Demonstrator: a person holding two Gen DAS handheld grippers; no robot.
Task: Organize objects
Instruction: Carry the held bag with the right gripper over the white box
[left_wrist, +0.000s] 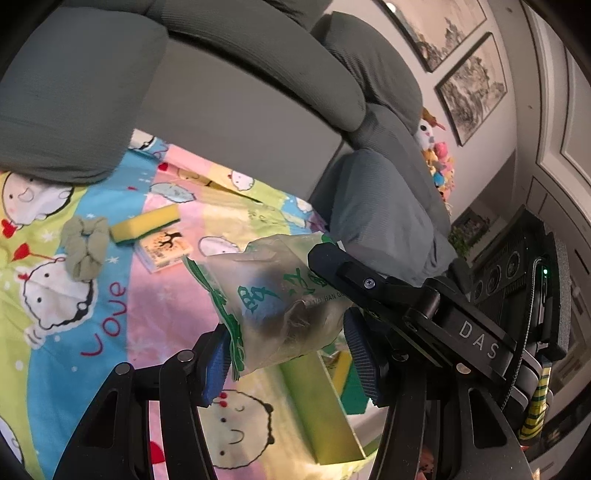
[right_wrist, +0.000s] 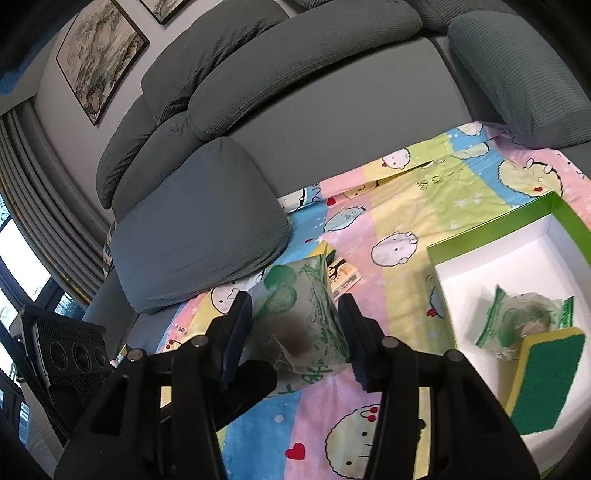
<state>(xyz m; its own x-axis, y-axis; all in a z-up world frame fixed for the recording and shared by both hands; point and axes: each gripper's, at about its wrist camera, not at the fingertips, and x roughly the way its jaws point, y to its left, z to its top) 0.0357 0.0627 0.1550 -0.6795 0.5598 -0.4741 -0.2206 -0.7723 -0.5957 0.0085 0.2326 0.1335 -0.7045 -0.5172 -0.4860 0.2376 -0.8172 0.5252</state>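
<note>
Translucent green-printed plastic pouch (right_wrist: 306, 314) sits between my right gripper (right_wrist: 295, 332) fingers, apparently clamped; left gripper (left_wrist: 291, 350) fingers apart beside it. Green-rimmed white box (right_wrist: 491, 229) lies right.

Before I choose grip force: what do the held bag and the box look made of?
Bag: thin translucent plastic film, wrinkled and glossy, green print, dark contents showing through. Box: probably coated cardboard, with crisp folded green walls and a smooth matte white inside.
</note>
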